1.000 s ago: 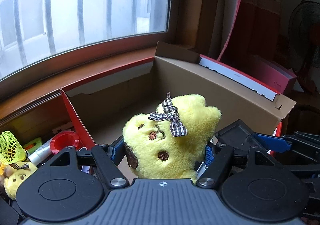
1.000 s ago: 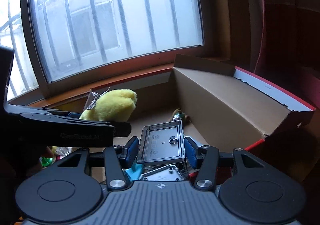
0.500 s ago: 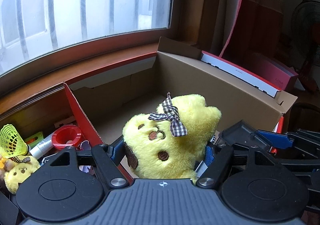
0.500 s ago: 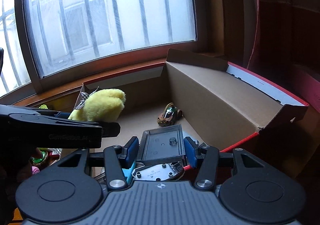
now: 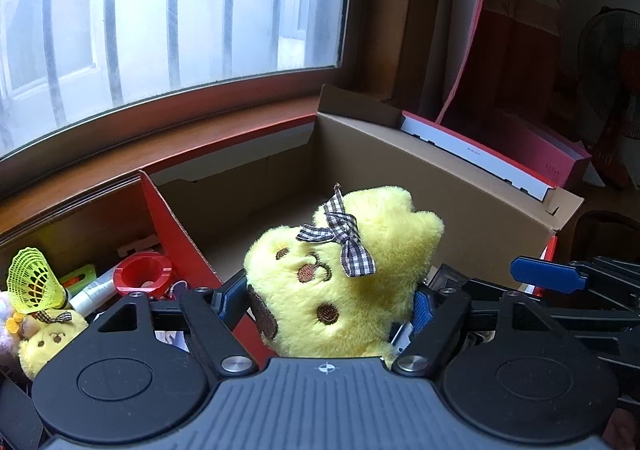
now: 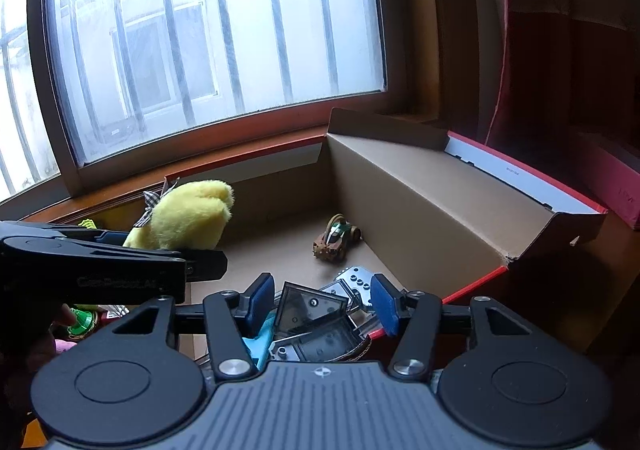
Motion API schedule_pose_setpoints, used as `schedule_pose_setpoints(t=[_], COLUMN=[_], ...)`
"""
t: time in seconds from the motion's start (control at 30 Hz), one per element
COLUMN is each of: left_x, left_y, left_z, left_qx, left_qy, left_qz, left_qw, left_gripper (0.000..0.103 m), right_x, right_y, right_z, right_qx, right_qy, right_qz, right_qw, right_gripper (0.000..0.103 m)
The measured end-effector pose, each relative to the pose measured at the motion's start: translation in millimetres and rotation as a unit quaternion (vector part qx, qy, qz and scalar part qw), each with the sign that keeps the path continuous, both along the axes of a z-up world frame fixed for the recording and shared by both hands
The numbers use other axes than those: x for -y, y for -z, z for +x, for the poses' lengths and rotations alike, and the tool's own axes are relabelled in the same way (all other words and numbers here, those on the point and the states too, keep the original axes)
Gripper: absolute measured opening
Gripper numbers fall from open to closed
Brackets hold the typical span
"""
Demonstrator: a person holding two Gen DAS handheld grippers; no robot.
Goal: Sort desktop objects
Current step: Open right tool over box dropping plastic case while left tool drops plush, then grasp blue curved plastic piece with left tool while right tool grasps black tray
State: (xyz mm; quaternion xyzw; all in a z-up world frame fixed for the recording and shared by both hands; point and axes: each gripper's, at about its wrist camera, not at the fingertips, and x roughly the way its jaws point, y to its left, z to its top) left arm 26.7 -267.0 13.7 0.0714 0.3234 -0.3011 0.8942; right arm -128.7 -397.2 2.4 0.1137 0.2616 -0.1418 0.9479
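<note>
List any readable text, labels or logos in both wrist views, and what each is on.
Embossed lettering on the side of the left gripper, right wrist view: too dim and blurred to read with confidence.
Small dark print on the white edge strip of the cardboard box, both views: too small to read.
Faint mark on the red book beside the box: illegible.
Nothing else bears text.

Both wrist views look forward from close above the cardboard box toward the window, sharing both.
</note>
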Motion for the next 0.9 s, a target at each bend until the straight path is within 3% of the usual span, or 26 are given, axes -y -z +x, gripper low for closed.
schedule_pose_setpoints(t=[0.13,0.4,0.5,0.9], left_x=[-10.8,-59.9,-89.5,-216.1], left_y=[-4.7,-16.2,-17.7,5.3], left_z=[-3.7,-15.7,-23.5,-30.1], left_qx=[0.005,0.024,0.043,0.026], left_qy=[-0.022,-0.064,-0.088,-0.205], left_qz=[-0.003,-0.014,-0.002,0.063], left_qw=[0.9997,0.9976,0.9952,0.9763], left_gripper=[0.087,0.096,0.099,0.102], right_x=[-4.5,-32.0,-52.0,-165.9], right_y=[-4.4,-14.9,-18.8,-20.3], right_z=[-2.7,1.0,7.0,47.3], right_qx=[0.008,0.019,0.021,0.01], right_qy=[0.0,-0.033,-0.058,-0.184], right_qz=[-0.003,-0.011,-0.016,-0.036], right_qw=[1.0,0.999,0.998,0.982], right_gripper=[0.066,0.076,0.076,0.082])
